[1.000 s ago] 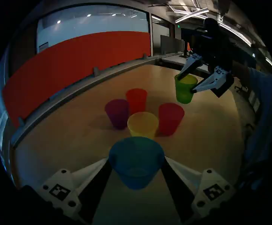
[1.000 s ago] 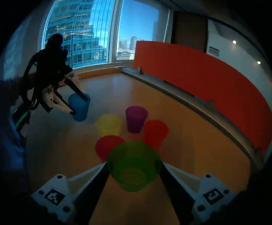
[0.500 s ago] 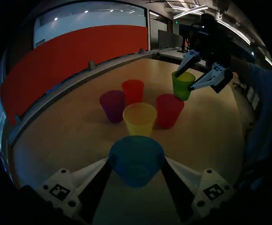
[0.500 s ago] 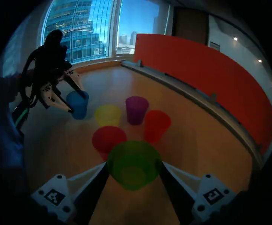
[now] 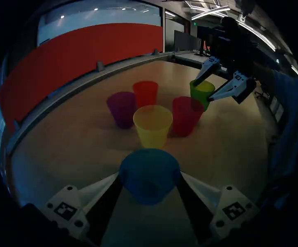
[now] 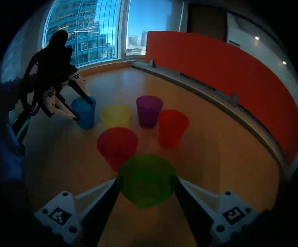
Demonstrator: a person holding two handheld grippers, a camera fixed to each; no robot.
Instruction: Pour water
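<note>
Four cups are grouped upright on the wooden bench (image 5: 66, 152). In the left gripper view, a purple cup (image 5: 122, 109) is seen at 10 o'clock of the yellow cup (image 5: 153, 125), an orange cup (image 5: 145, 92) at 12 and a red cup (image 5: 185, 115) at 2. The bench is bordered by a red wall panel (image 5: 75, 53). Tall windows (image 6: 87, 37) are seen at 11 o'clock in the right gripper view.

Blue cup (image 5: 149, 181), green cup (image 6: 147, 180), yellow cup (image 5: 153, 125), purple cup (image 5: 122, 109), orange cup (image 5: 145, 92), red cup (image 5: 185, 115); tan tbl (image 5: 87, 144), red-orange wall (image 5: 66, 53).
</note>
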